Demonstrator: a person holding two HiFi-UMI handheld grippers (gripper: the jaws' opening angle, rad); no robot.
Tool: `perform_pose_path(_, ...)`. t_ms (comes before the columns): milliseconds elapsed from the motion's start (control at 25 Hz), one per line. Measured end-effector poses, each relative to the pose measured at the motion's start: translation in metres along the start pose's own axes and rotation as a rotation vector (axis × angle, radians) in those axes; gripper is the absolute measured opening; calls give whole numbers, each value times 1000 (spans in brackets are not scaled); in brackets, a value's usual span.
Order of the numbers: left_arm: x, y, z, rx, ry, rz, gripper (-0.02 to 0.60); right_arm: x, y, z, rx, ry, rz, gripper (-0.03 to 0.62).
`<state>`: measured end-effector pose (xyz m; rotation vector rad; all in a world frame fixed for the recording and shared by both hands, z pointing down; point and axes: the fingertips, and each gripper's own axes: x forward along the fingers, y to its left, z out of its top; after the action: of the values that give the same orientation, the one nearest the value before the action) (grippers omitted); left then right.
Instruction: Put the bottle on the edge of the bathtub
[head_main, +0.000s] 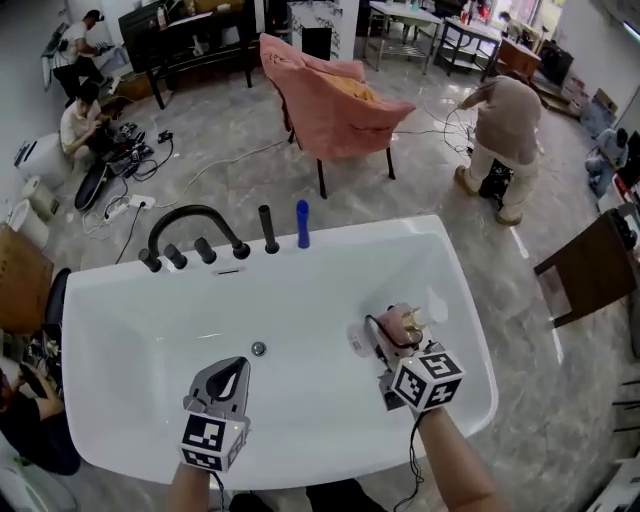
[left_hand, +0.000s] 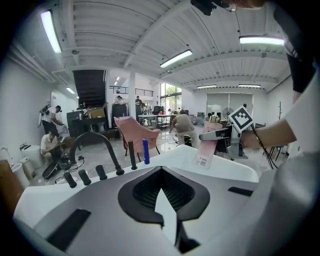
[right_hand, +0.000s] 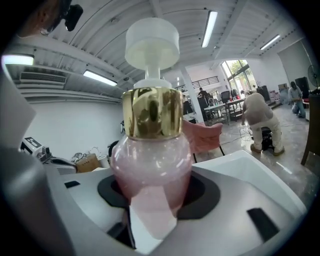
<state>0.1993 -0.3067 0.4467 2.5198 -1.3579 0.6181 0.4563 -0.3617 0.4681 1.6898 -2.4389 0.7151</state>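
A pink pump bottle (head_main: 400, 322) (right_hand: 151, 150) with a gold collar and white pump head stands upright between the jaws of my right gripper (head_main: 398, 332) (right_hand: 152, 185), which is shut on its body. The bottle hangs over the right side of the white bathtub (head_main: 400, 228), inside the rim. From the left gripper view the bottle (left_hand: 206, 150) shows at the right above the tub's rim (left_hand: 220, 165). My left gripper (head_main: 240, 365) (left_hand: 162, 172) hovers over the tub's near left part, jaw tips together, holding nothing.
A black arched faucet (head_main: 190, 215) with knobs and a black rod (head_main: 268, 228) sit on the far rim. A blue bottle (head_main: 302, 224) stands beside them. Behind the tub are a pink-draped chair (head_main: 330, 100) and a bending person (head_main: 505, 130). A brown chair (head_main: 595, 265) stands at the right.
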Motion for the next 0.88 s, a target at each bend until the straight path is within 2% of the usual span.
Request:
perform_pose_path(200, 48, 18, -3, -61, -40, 52, 15, 70, -45, 1, -4, -28, -14, 225)
perform_pose_path(400, 86, 41, -8, -125, -103, 66, 15, 128, -75, 9, -79, -44, -55, 225)
perform_pose_path(640, 132, 62, -20, -121, -101, 75, 15, 192, -115, 15, -94, -75, -115, 225)
perform_pose_path(880, 161, 74, -27, -149, -100, 87, 15, 245, -145, 16, -178, -35, -175, 225)
